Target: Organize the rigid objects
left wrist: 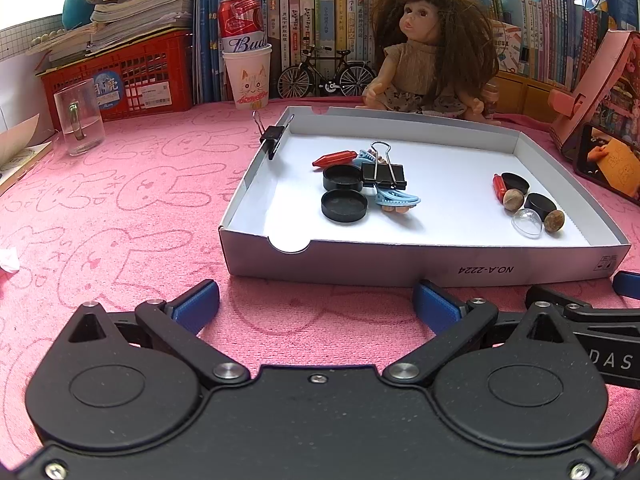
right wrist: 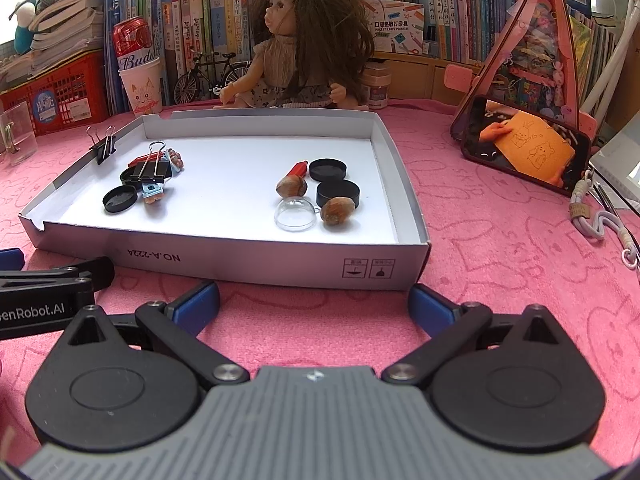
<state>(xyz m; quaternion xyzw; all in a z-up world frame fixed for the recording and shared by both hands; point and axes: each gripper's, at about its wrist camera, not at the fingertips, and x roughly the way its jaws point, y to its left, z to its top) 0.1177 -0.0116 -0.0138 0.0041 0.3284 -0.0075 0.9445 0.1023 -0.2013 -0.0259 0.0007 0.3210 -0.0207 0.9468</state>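
Note:
A shallow white cardboard tray (left wrist: pixel 400 264) (right wrist: pixel 224 256) lies on the pink cloth. Its left cluster holds two black round caps (left wrist: pixel 344 206), a black binder clip (left wrist: pixel 383 174), a red pointed piece (left wrist: pixel 335 159) and blue hair clips (left wrist: pixel 396 199). Its right cluster holds two nuts (right wrist: pixel 337 211), a clear dome (right wrist: pixel 295 214), two black caps (right wrist: pixel 337 193) and a red piece (right wrist: pixel 297 169). A small binder clip (left wrist: pixel 273 136) grips the tray's left wall. My left gripper (left wrist: pixel 316 306) and right gripper (right wrist: pixel 314 306) hover open and empty just before the tray's near wall.
A doll (left wrist: pixel 432 48) sits behind the tray, with a toy bicycle (left wrist: pixel 326 74), a can in a paper cup (left wrist: pixel 247 76), a red basket (left wrist: pixel 120 80) and books. A glass mug (left wrist: pixel 79 122) stands left; a phone (right wrist: pixel 528 148) leans right, cords beside it.

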